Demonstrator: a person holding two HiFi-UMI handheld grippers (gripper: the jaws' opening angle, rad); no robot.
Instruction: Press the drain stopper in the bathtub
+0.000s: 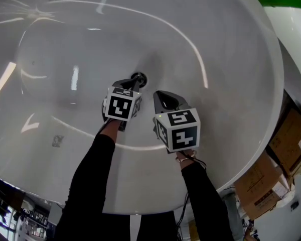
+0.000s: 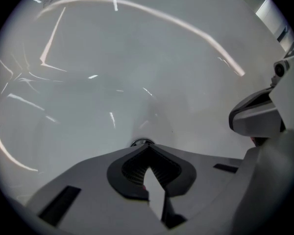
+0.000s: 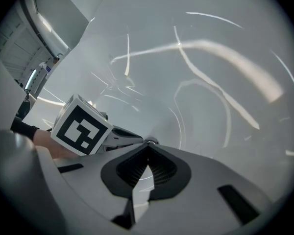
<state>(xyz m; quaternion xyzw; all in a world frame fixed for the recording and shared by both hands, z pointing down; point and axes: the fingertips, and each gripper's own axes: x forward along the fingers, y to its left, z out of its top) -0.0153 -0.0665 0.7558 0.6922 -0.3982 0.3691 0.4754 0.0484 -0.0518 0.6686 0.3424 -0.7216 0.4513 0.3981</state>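
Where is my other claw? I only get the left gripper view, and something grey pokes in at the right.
Observer: The right claw hangs beside your left claw, to its right, just short of the drain stopper.
Operator: Is it open?
Observer: No, the right gripper view shows it shut, with nothing in it.
Operator: What's outside the bathtub?
Observer: Cardboard boxes, past the rim on the right in the head view.

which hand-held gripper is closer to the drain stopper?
Left. The left hand-held gripper has its tip at the drain stopper; the right hand-held gripper sits off to its right.
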